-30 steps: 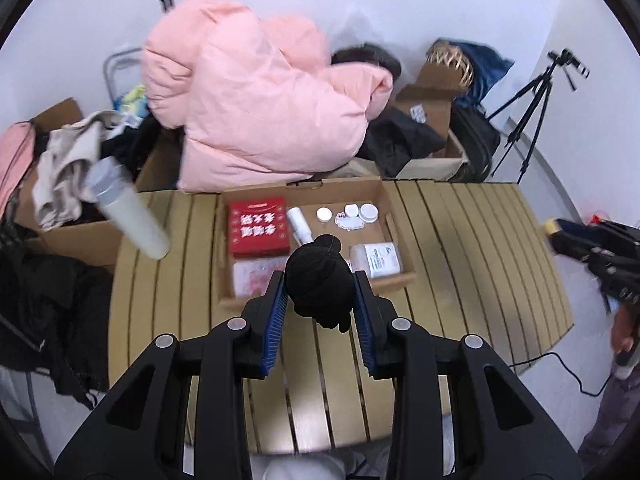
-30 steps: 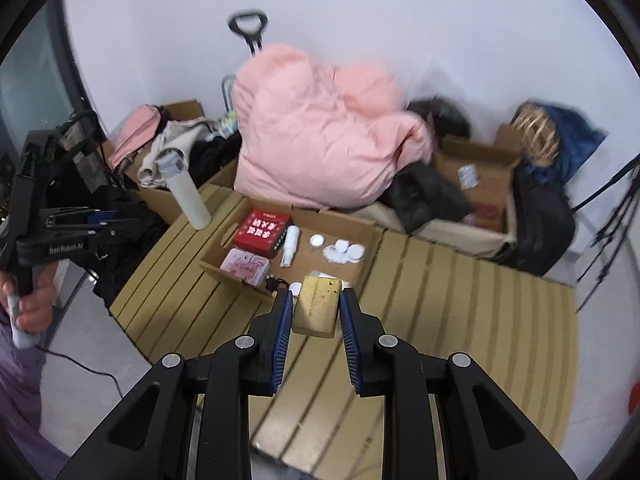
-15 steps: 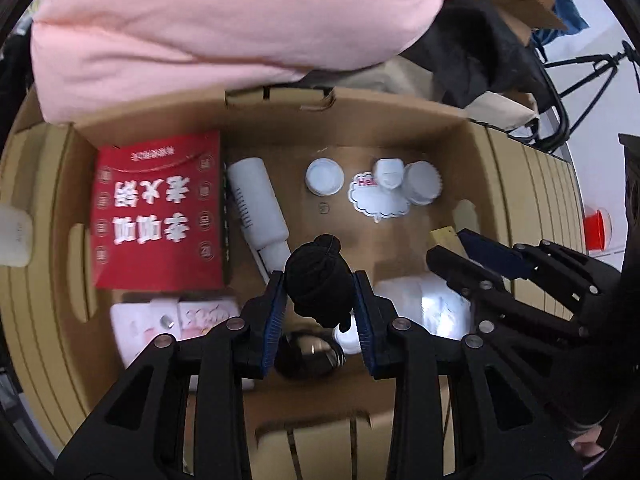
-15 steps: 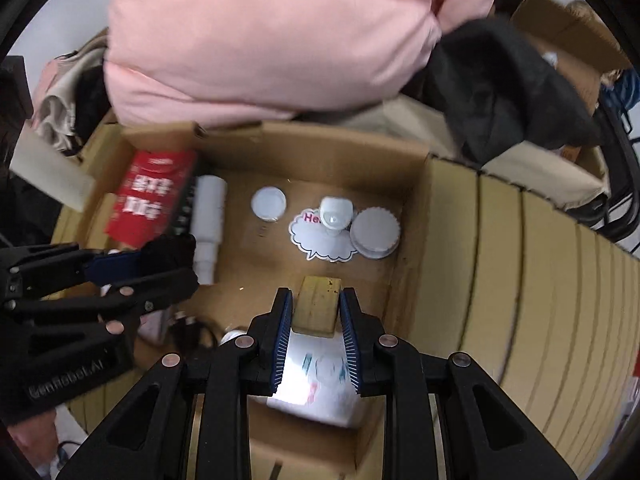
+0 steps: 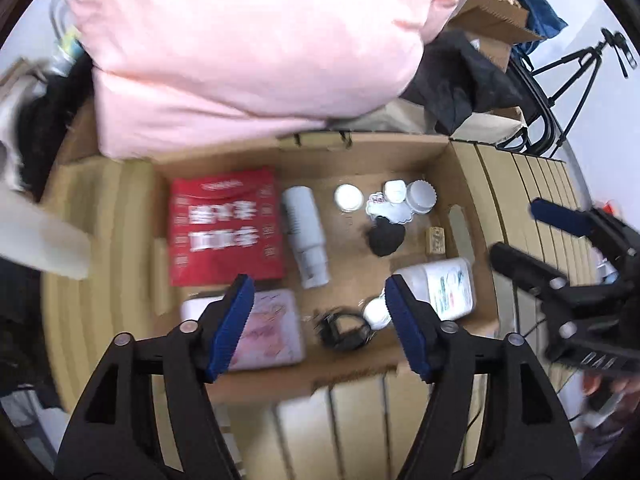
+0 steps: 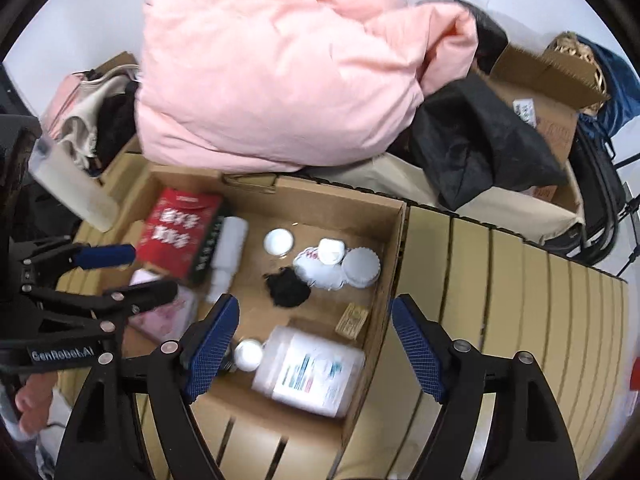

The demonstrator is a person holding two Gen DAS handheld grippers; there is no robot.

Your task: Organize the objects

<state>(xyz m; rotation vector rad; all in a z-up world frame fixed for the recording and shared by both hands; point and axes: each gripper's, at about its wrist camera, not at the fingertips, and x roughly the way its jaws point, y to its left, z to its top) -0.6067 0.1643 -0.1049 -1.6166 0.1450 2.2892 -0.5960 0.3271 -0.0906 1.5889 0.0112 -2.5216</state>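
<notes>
At the bottom of the left wrist view, the left gripper (image 5: 320,322) stands with its blue-padded jaws spread wide and nothing between them; they have just been opening. Low in the right wrist view, the right gripper (image 6: 314,344) is likewise spread wide and empty, its jaws also just opened.

Both point down into an open cardboard box (image 5: 460,184) on a slatted wooden table (image 6: 520,300). Nearest the left gripper, along the box's lower edge, lie a pink packet (image 5: 264,330), a coil of black cable (image 5: 342,330), though the blur makes that uncertain, and a white jug with a printed label (image 5: 444,284) on its side.

Further up, near the box's middle, a black knitted bundle (image 5: 385,237) lies loose on the cardboard floor, just below a white scalloped sticker (image 5: 386,212). To its right, apart from it, a small tan block (image 5: 436,240) lies near the right wall. Left of the bundle is a white tube bottle (image 5: 306,236), then a red box with white characters (image 5: 224,224). Toward the far wall sit a small round lid (image 5: 348,198), a white cap (image 5: 395,191) and a ridged white lid (image 5: 420,196).

Beyond the box, a pink duvet (image 5: 248,52) fills the upper frame, with black cloth (image 6: 476,140) and more cartons (image 6: 548,80) at upper right.
</notes>
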